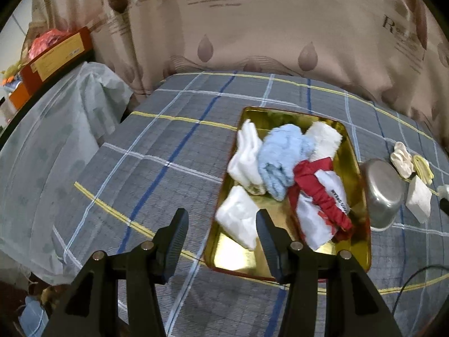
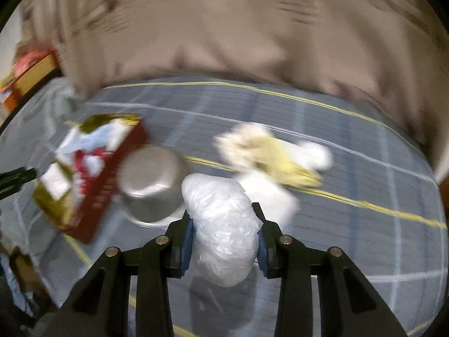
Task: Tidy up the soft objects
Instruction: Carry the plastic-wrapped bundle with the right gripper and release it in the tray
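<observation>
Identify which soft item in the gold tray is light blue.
The fluffy rolled cloth in the middle of the gold tray; its neighbours are white, and the bundle beside it is red and white.

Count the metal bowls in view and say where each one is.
1: the metal bowl sits upside down on the bed, right of the gold tray. Nothing suggests another, though one could be hidden.

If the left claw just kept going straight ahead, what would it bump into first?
Probably the folded white cloth lying in the near corner of the gold tray. The open left claw points that way, with the cloth just beyond its fingertips. Depth is hard to judge, so it might touch the tray's rim first.
</observation>
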Action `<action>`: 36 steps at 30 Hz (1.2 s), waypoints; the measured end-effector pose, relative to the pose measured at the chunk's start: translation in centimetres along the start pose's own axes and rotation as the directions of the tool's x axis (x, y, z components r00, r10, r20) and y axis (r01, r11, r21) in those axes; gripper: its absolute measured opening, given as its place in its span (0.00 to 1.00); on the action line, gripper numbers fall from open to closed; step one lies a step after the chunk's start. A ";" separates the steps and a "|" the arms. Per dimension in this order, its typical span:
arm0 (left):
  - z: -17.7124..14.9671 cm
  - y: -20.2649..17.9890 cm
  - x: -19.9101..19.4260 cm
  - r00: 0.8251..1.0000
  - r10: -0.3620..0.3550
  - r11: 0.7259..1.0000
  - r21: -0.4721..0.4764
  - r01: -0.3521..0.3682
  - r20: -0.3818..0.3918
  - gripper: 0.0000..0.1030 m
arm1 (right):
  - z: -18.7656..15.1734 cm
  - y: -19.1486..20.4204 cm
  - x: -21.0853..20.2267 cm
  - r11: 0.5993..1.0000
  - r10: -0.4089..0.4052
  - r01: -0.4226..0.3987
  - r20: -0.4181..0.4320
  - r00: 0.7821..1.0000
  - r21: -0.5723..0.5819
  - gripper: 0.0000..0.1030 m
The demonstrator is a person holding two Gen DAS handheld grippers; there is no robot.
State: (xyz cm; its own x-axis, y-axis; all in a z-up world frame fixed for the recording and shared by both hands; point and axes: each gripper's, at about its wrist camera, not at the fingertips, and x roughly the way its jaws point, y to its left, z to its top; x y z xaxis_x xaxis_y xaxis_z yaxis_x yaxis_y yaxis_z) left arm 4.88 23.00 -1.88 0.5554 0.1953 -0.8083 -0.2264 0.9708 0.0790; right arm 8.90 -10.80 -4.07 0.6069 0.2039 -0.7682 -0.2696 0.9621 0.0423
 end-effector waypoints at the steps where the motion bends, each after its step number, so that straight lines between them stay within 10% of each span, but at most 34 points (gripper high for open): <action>1: 0.0 0.2 0.0 1.000 0.005 1.000 -0.006 -0.005 -0.003 0.50 | 0.5 1.6 0.3 0.999 0.023 -0.023 -0.001 1.000 -0.025 0.33; 16: 0.5 3.0 -0.8 0.998 0.064 0.996 -0.068 -0.063 0.015 0.50 | 2.7 16.2 3.8 0.953 0.147 -0.158 -0.061 0.987 -0.260 0.33; 30: 0.6 4.9 -0.6 0.998 0.067 0.991 -0.113 -0.067 0.001 0.50 | 3.3 20.5 8.2 0.940 0.130 -0.167 -0.139 0.982 -0.297 0.35; 36: 0.6 4.8 -0.4 0.998 0.062 0.992 -0.108 -0.062 -0.004 0.50 | 3.6 20.7 7.7 0.941 0.135 -0.163 -0.111 0.985 -0.296 0.68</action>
State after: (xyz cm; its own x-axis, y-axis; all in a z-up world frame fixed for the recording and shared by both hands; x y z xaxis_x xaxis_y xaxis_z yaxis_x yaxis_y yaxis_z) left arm 4.02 27.65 -0.86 0.5374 0.2545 -0.8040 -0.3454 0.9362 0.0655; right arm 10.68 11.30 -6.79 0.4781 0.3106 -0.8216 -0.5734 0.8189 -0.0241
